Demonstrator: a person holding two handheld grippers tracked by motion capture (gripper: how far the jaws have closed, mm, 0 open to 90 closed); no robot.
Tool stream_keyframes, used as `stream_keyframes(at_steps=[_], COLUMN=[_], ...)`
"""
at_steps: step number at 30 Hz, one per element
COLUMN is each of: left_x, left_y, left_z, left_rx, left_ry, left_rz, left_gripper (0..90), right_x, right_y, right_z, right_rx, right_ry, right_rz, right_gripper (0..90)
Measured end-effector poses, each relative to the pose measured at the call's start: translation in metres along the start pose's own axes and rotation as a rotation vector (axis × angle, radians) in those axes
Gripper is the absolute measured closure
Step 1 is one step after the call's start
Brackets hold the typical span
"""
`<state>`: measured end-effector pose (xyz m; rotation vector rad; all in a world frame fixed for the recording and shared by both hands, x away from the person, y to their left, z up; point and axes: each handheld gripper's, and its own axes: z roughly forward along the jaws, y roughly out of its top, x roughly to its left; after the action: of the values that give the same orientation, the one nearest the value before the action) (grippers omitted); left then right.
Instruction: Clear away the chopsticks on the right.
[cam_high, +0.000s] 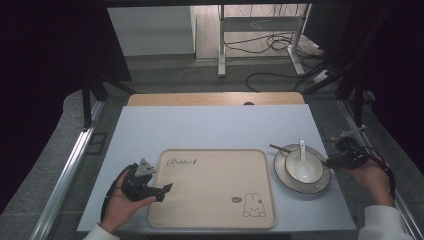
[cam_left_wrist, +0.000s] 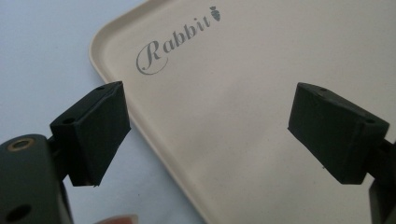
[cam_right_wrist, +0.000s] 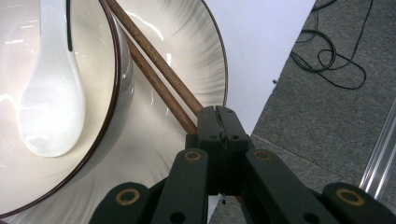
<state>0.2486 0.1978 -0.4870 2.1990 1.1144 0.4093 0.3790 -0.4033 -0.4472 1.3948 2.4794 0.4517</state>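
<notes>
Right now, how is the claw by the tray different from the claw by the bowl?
The left claw is wide open with nothing between its black jaws, while the right claw is shut on the brown chopsticks. The left claw hangs over the edge of the beige tray; the right claw sits at the rim of the plate that holds the bowl and white spoon. Both are black, and each is held in a hand.

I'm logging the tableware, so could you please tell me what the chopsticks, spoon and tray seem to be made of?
Chopsticks: probably wood, matte brown with faint grain.
Spoon: likely glazed ceramic, white with bright glare, though glossy plastic is possible.
Tray: apparently plastic or melamine, beige satin surface with printed lettering and rabbit.
</notes>
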Motion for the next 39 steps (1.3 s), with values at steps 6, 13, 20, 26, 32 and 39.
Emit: stream_keyframes(at_steps=[6, 13, 20, 26, 32, 39], left_x=[0.000, 0.000, 0.000, 0.000, 0.000, 0.000], left_y=[0.000, 0.000, 0.000, 0.000, 0.000, 0.000], left_z=[0.000, 0.000, 0.000, 0.001, 0.002, 0.002], left_rx=[0.002, 0.002, 0.001, 0.005, 0.006, 0.010], left_ry=[-0.002, -0.001, 0.000, 0.001, 0.001, 0.000], left_rz=[0.005, 0.006, 0.001, 0.009, 0.008, 0.009], left_gripper=[12.9, 12.9, 12.9, 12.9, 12.9, 12.9], right_x=[-0.001, -0.002, -0.005, -0.013, -0.019, -0.019], right_y=[-0.001, -0.004, -0.004, -0.011, -0.011, -0.008], right_z=[-0.001, 0.001, -0.009, -0.010, -0.002, 0.008], right_rx=[0.011, 0.032, -0.018, 0.038, 0.048, 0.095], right_ry=[0.007, 0.008, -0.004, -0.036, -0.025, 0.002], right_rz=[-0.002, -0.006, -0.014, -0.134, -0.144, -0.192], right_gripper=[89.3, 89.3, 89.2, 61.4, 62.6, 68.5])
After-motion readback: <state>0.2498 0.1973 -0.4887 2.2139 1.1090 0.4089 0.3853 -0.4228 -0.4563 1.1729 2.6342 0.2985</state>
